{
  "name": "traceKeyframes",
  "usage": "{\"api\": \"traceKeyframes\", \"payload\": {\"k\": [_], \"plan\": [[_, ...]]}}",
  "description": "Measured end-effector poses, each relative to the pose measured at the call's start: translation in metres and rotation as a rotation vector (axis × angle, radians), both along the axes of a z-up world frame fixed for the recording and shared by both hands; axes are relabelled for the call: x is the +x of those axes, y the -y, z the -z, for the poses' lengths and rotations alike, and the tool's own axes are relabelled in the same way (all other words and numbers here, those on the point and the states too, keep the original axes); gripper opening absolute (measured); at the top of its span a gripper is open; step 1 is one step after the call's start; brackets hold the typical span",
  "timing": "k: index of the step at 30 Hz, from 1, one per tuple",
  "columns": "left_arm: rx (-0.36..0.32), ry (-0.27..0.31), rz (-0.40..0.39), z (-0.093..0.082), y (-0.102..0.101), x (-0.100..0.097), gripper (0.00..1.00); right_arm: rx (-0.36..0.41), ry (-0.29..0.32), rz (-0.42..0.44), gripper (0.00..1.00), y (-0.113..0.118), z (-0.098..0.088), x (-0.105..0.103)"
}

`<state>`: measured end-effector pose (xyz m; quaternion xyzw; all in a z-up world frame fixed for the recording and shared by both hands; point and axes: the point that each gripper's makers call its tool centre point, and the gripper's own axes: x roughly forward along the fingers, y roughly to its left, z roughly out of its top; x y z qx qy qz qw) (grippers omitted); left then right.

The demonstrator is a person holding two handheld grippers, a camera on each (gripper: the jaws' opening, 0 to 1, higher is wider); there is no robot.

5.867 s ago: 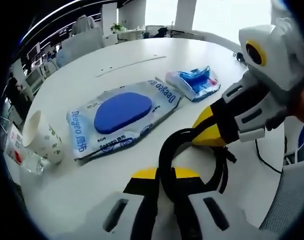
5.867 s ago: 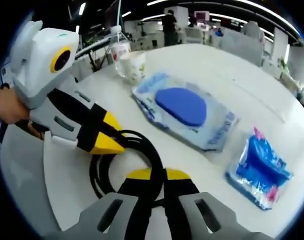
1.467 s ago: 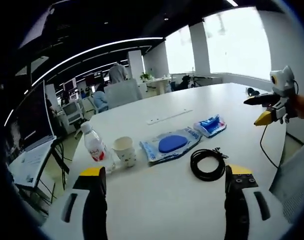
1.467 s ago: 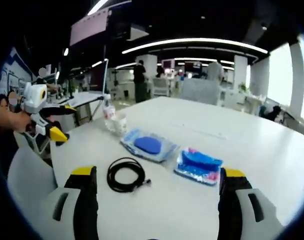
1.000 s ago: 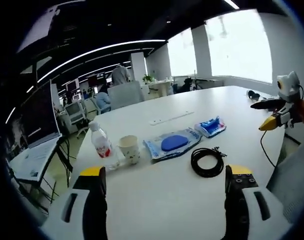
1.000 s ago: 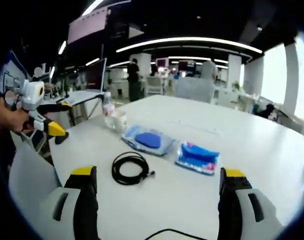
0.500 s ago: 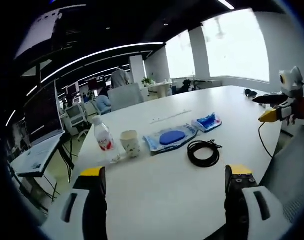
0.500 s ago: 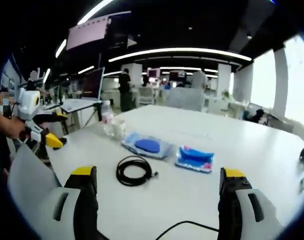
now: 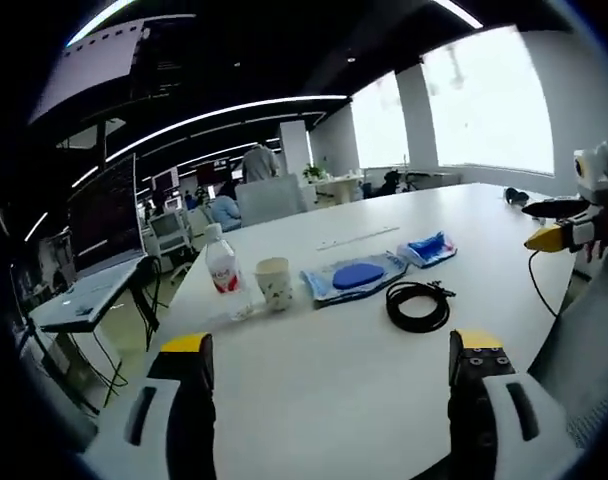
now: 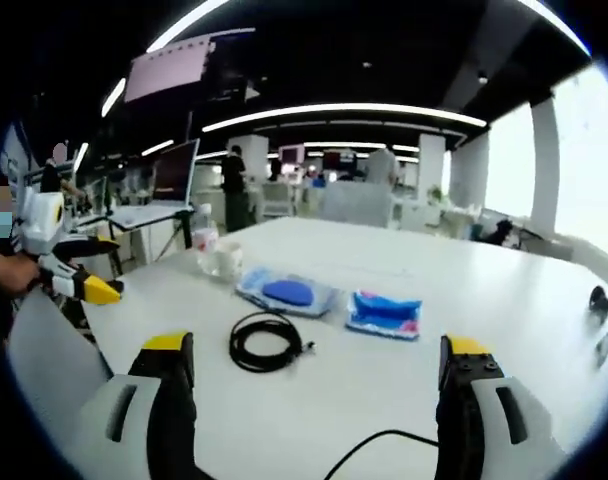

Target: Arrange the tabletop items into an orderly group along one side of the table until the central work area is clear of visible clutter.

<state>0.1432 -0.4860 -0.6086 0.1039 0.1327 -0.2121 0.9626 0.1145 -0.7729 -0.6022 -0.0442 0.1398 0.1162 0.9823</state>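
Observation:
On the white table (image 9: 314, 385) a row runs from left to right: a water bottle (image 9: 222, 272), a paper cup (image 9: 273, 283), a wipes pack with a blue oval (image 9: 356, 277) and a blue tissue pack (image 9: 429, 248). A black cable coil (image 9: 416, 303) lies just in front of the packs. My left gripper (image 9: 334, 342) is open wide, well back from them, holding nothing. In the right gripper view the same bottle (image 10: 203, 240), cup (image 10: 226, 259), wipes pack (image 10: 287, 293), tissue pack (image 10: 385, 312) and coil (image 10: 268, 341) lie beyond my open, empty right gripper (image 10: 316, 344).
The right gripper (image 9: 539, 223) shows off the table's right edge, the left gripper (image 10: 106, 268) off its left edge. A loose black cable (image 10: 384, 445) lies near the front edge, small dark objects (image 10: 599, 300) at the far right. Grey chair backs (image 9: 584, 340) stand close. Office desks lie behind.
Both grippers were shut on the cable coil; they have let it go, opened wide and pulled back from the table. The views keep drawing back; the items have not moved.

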Motion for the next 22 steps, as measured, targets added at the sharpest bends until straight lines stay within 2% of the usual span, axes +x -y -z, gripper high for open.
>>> {"api": "traceKeyframes", "payload": {"k": [2,5,7,9,12,14,15,18,22], "plan": [[-0.002,-0.002,-0.01,0.002,-0.003,0.001,0.96,-0.015,-0.017,0.003,1.0,0.001,0.004,0.0],[0.024,0.002,-0.016,0.006,-0.006,0.0,0.93,-0.028,-0.011,0.001,1.0,0.001,0.003,-0.002],[0.038,0.026,-0.018,0.005,-0.007,-0.001,0.91,-0.044,-0.017,-0.003,1.0,0.001,0.006,-0.002],[0.038,0.028,-0.017,0.007,-0.007,0.0,0.92,-0.042,-0.006,-0.002,1.0,0.002,0.006,-0.004],[-0.01,0.028,-0.03,0.006,-0.008,0.003,0.96,-0.029,-0.005,-0.019,1.0,0.002,0.012,-0.007],[-0.025,-0.025,-0.027,0.015,-0.008,0.001,0.98,-0.008,-0.028,-0.015,1.0,0.002,0.018,-0.009],[-0.032,-0.03,-0.028,0.016,-0.008,0.002,0.99,-0.008,-0.026,-0.018,1.0,0.001,0.018,-0.008],[-0.079,-0.019,-0.049,0.012,-0.011,0.004,0.99,-0.003,-0.006,-0.018,1.0,0.0,0.014,-0.006],[-0.076,-0.01,-0.054,0.01,-0.011,0.003,0.97,0.041,0.009,0.009,1.0,0.006,0.011,-0.005]]}}
